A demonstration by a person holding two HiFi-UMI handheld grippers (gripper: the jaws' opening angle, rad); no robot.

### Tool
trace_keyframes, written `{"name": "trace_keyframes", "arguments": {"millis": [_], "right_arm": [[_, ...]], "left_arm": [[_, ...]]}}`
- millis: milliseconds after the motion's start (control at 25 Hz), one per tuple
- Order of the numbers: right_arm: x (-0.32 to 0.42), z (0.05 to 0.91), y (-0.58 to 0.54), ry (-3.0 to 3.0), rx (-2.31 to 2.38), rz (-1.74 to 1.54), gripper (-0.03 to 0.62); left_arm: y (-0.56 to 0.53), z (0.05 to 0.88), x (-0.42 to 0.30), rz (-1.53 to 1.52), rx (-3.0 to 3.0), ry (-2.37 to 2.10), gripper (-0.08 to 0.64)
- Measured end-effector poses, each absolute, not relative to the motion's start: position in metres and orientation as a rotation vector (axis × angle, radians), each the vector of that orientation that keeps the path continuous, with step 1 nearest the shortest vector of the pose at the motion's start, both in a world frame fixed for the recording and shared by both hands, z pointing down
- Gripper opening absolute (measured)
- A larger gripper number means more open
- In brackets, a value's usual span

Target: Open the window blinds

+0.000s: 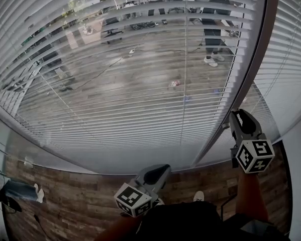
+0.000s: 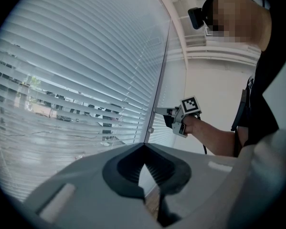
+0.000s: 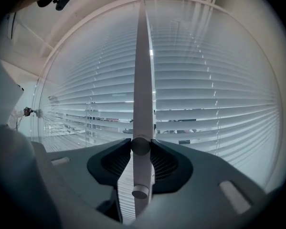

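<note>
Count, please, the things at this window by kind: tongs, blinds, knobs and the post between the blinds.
Tongs: 2, the left tongs and the right tongs
Blinds: 2, the left blind and the right blind
Knobs: 2, the upper knob between the right tongs and the lower knob
Post: 1
Total: 7

Daylight pours through the white horizontal-slat window blinds [image 1: 140, 84] ahead of both tools, bright and even, washing the slats pale in the right gripper view. Against it the grey left gripper [image 2: 143, 145] and grey right gripper [image 3: 141, 146] look dim, their dark pads in shadow. The white round plastic tilt wand [image 3: 143, 80] between the right gripper's jaws turns soft nearest the lens. Every view bows strongly at its edges, and both gripper views have black corners.
</note>
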State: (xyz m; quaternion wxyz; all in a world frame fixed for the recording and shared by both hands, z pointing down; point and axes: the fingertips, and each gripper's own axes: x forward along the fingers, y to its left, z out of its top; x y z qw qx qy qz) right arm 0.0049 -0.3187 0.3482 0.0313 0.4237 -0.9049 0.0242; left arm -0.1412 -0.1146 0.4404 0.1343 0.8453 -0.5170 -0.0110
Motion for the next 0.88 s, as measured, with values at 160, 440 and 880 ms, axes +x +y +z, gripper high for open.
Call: {"name": "trace_keyframes", "arguments": {"millis": [160, 440, 880], "right_arm": [[0.0044, 0.3480, -0.3189, -2.763, 1.300, 0.018, 0.150], [0.0034, 0.3476, -0.3178, -2.693, 1.301, -0.124, 0.149], [-0.0005, 0.3485, -0.3176, -2.472, 1.276, -0.470, 0.147]], "left_arm": [[-0.1148, 0.4432, -0.1421, -0.028, 2.456, -1.501, 0.000], [-0.1138, 0.4430, -0.1404, -0.033, 2.454, -1.488, 0.000], [-0.1139, 0.4423, -0.1406, -0.034, 2.452, -1.499, 0.000]]}}
